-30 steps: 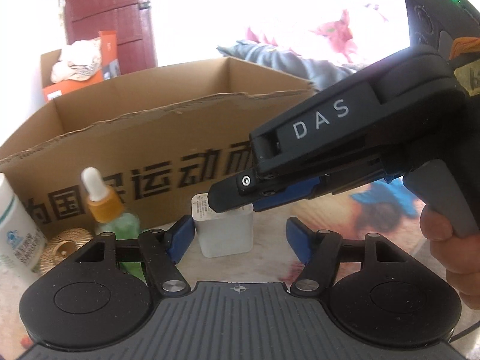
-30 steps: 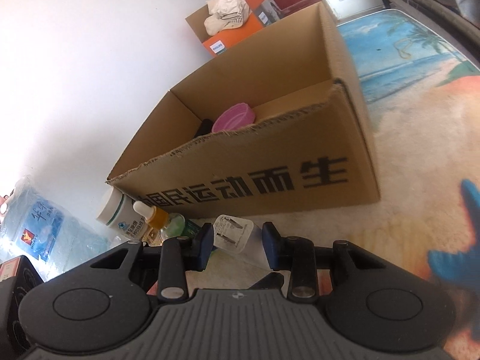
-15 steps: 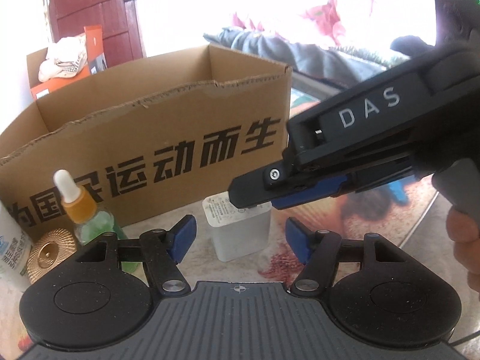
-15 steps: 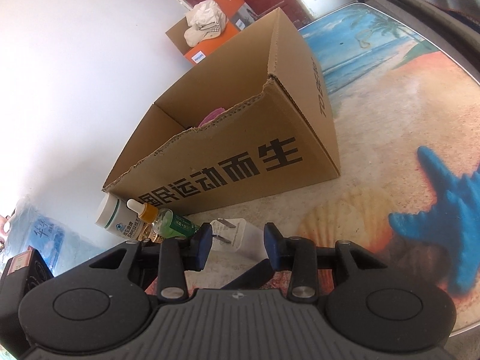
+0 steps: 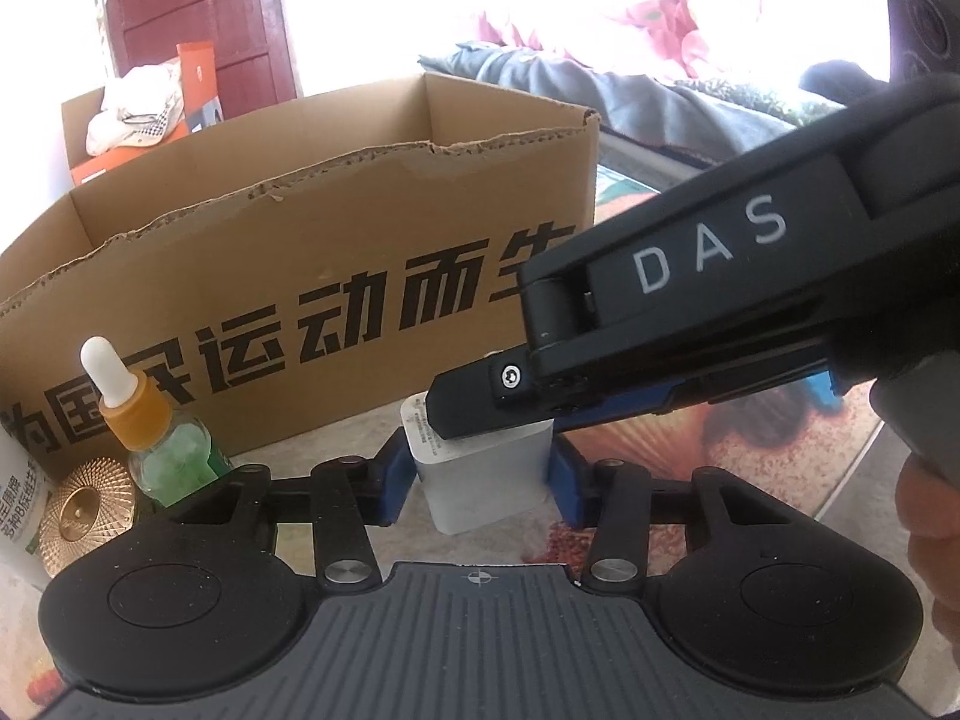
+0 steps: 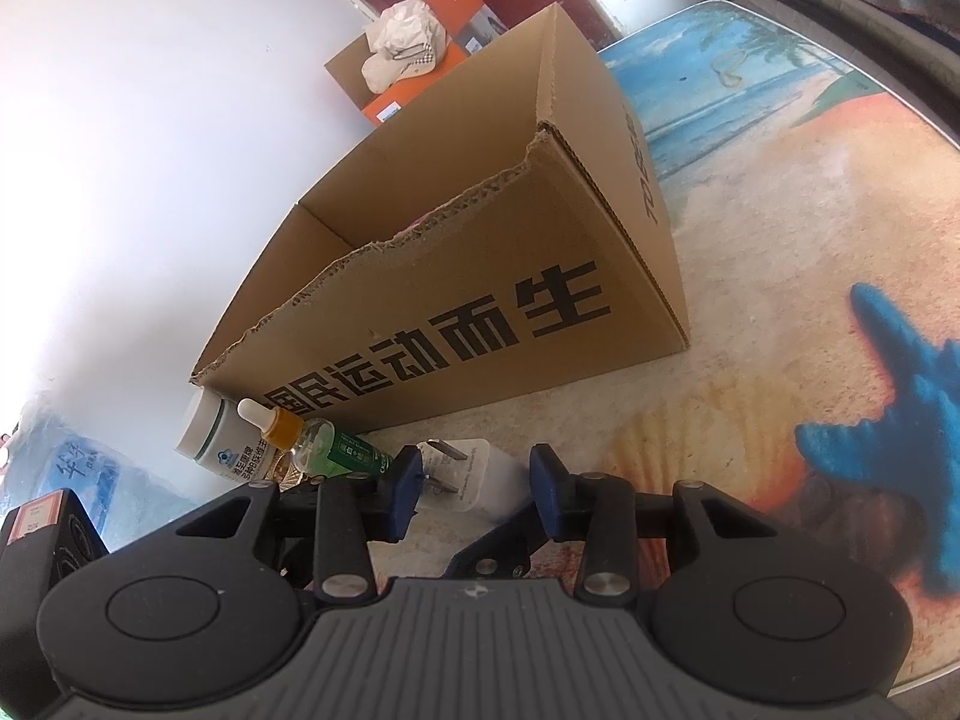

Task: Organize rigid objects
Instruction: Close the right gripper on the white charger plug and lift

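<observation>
Sitting between left hand-held gripper (image 5: 480, 474) pads, white charger (image 5: 486, 480)

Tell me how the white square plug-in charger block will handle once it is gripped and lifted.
The white square plug-in charger block looks like hard plastic, so probably stiff. Its smooth flat sides suit the left gripper, whose jaws have just been closing around it, though they might slip. Small and squat, it seems light and unlikely to roll.

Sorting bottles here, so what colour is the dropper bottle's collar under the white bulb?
Orange-yellow collar on the dropper bottle, clearest in the left wrist view.
</observation>
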A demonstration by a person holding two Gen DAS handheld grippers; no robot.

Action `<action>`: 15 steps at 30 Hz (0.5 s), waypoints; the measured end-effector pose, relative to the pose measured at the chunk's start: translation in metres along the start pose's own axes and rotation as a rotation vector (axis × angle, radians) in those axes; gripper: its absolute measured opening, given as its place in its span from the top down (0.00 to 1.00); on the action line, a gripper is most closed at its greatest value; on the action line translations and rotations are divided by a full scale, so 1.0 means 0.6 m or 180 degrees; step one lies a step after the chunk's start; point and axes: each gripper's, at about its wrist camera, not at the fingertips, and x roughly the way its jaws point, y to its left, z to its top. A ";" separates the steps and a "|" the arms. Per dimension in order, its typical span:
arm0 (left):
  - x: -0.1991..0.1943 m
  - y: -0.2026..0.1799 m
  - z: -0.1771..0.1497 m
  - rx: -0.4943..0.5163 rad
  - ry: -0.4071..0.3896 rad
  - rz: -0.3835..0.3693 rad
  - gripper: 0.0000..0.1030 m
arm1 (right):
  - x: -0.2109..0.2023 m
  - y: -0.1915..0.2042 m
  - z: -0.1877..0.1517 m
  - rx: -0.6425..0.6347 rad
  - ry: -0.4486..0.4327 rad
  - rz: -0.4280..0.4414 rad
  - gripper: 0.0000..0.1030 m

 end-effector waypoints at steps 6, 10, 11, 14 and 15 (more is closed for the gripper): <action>-0.027 0.003 0.013 -0.0012 -0.0124 0.0001 0.56 | -0.027 0.023 0.000 -0.0091 -0.0107 -0.0032 0.60; -0.070 0.013 0.046 -0.0021 -0.0308 0.0050 0.56 | -0.062 0.063 0.015 -0.0255 -0.0270 0.0030 0.60; -0.081 0.017 0.059 -0.0015 -0.0361 0.0079 0.56 | -0.071 0.076 0.023 -0.0318 -0.0319 0.0060 0.60; -0.109 0.035 0.104 0.0028 -0.0504 0.0182 0.56 | -0.090 0.115 0.055 -0.0512 -0.0455 0.0173 0.60; -0.115 0.044 0.122 0.0026 -0.0529 0.0206 0.56 | -0.093 0.128 0.070 -0.0563 -0.0484 0.0219 0.60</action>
